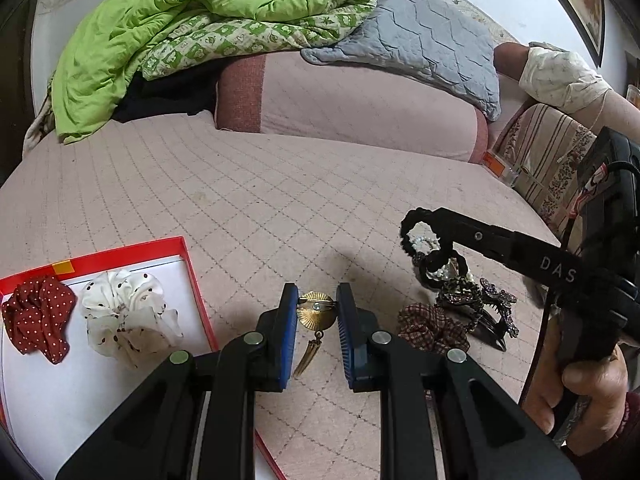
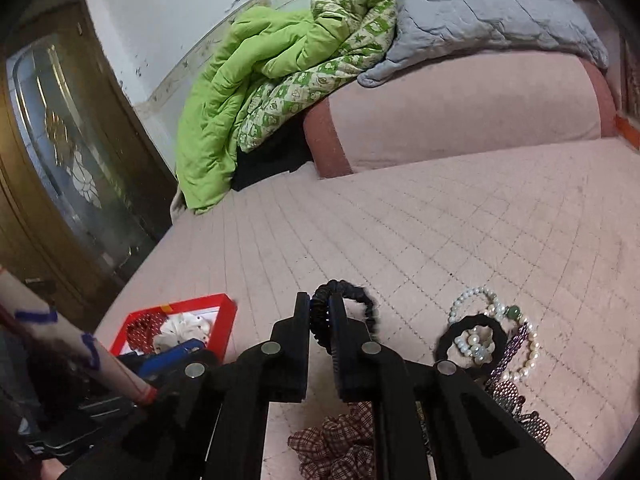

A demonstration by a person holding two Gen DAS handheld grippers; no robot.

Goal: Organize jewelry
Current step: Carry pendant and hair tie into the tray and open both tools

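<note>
Holding a gold brooch (image 1: 316,312) in the left claw (image 1: 317,304) and a black hair tie (image 2: 344,312) pinched tight in the right claw (image 2: 321,312), so honestly either could slip: the brooch is only caught by its edges, and the stretchy tie could snag the bead pile (image 2: 496,336) on the bed (image 1: 280,200). Both claws tilt downward, and the red box (image 1: 192,276) sits just left.

I'm working in a home bedroom: a bed under a pink quilted cover (image 1: 248,184), a crumpled green duvet (image 1: 132,36), a grey quilted blanket (image 1: 432,44), a pink bolster (image 1: 360,100), and a wooden door with patterned glass (image 2: 68,152)
</note>
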